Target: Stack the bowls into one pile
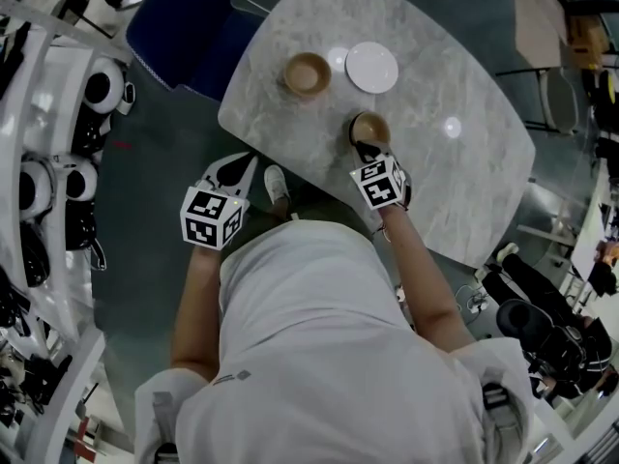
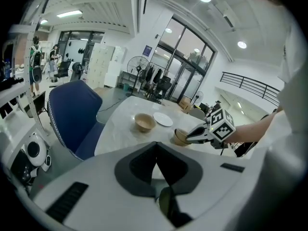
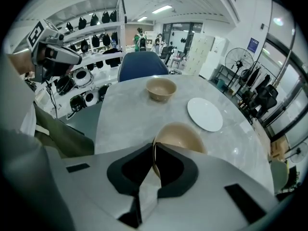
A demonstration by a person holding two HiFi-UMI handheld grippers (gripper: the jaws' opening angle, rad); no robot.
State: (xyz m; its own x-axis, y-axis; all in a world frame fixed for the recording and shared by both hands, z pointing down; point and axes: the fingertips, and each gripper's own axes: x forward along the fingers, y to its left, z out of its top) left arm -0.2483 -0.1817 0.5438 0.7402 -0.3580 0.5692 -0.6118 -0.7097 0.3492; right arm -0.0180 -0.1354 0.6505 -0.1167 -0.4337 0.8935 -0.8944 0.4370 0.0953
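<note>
- Your right gripper (image 3: pixel 153 160) is clamped on the near rim of a tan bowl (image 3: pixel 183 134). The rim sits right between the two jaws.
- That bowl is on your side of the table (image 1: pixel 445 187), close to the edge. From the left gripper view it looks a bit tipped. You cannot tell if its bottom touches the top.
- Your right arm reaches out from your body over the table edge, and the gripper points steeply down.
- Your left gripper (image 2: pixel 155 150) is squeezed tight, with nothing between its jaws.
- Your left hand is off the table, over the floor beside the near edge. It points slantwise down toward the table.
- The second bowl (image 1: pixel 307 73) stands upright on the far part of the table, well apart from the one you hold.
- A white plate (image 1: pixel 372 67) lies flat just beside the second bowl.
- Nothing stands on the table between the two bowls.
- A blue chair (image 2: pixel 74 112) stands at the far left side of the table.
- Only the right gripper view shows the rim caught in the jaws.
- Only the left gripper view shows the held bowl from the side.
- The head view shows both hands and both bowls from above.
</note>
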